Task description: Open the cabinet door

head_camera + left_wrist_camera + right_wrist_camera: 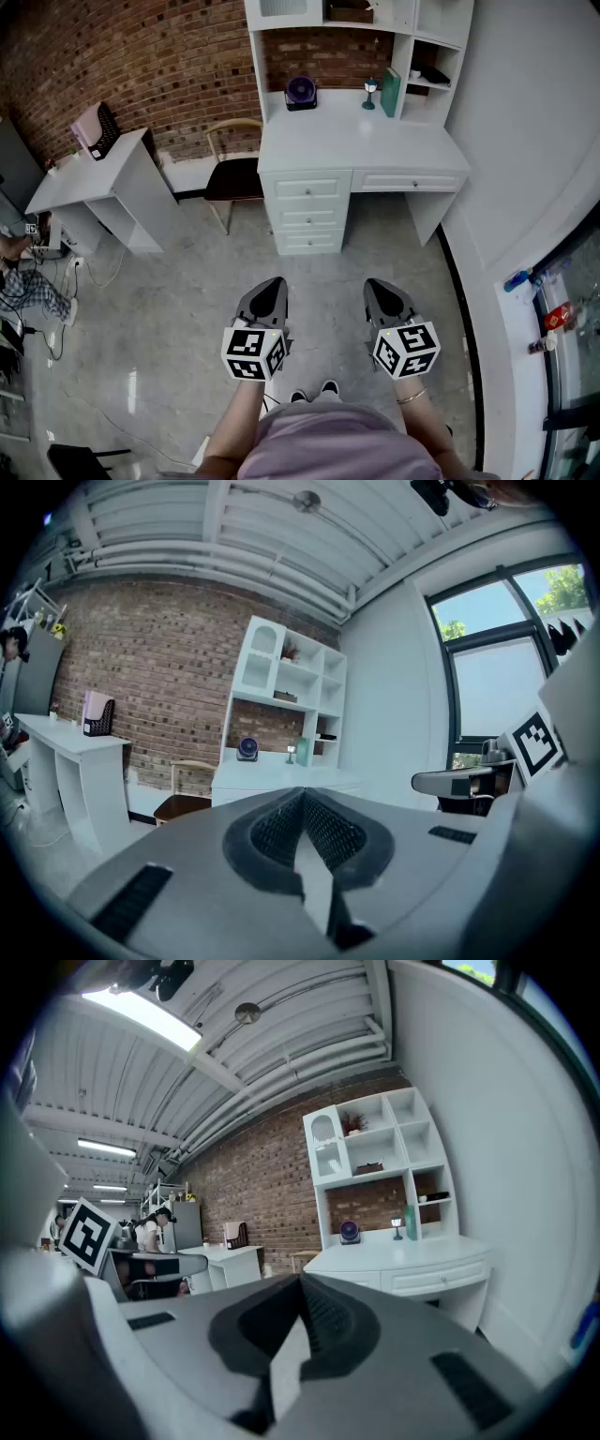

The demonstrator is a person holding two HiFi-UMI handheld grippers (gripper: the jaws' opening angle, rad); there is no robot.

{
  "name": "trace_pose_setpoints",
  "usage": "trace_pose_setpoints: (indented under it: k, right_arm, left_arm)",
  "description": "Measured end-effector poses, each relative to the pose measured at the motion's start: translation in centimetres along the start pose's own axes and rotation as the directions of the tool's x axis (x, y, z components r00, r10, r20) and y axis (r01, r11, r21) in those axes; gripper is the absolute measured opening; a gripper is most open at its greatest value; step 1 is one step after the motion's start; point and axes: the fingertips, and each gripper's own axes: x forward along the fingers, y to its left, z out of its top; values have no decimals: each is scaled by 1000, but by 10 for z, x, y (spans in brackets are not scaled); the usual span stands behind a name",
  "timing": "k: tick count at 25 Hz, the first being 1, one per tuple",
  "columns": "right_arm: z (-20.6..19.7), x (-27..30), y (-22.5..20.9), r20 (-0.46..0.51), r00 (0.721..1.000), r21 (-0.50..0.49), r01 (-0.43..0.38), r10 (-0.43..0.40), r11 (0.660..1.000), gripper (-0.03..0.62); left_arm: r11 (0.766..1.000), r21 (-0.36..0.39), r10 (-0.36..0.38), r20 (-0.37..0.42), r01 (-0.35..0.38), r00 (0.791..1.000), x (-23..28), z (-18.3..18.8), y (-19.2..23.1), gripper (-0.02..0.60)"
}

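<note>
Cabinet door not yet reached: I judge this the approach step. Low in the head view, my left gripper and right gripper are each pressed together on nothing, above the floor. Beyond stands the white desk. The arched door sits in its hutch at the frame's top edge, apparently closed. Next I'd need to step closer, raise one gripper and spread its jaws.

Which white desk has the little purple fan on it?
The bigger desk with the drawers and shelves, straight ahead. The purple fan sits on its top. The smaller desk at left holds a pink rack instead.
</note>
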Motion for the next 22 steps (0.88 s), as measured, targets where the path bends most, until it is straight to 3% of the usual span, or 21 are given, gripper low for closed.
trace_pose_setpoints:
  k: [16,22]
  right_arm:
    - [-6,2,-31,15,1000,1,-15,15,1000,4]
    - [-4,7,-44,5,999,3,-42,42,999,64]
  left_arm:
    - [1000,-28,12,-15,-12,1000,20,-10,-16,0]
    - [1000,-10,11,-6,-11,1000,32,-3,-26,33]
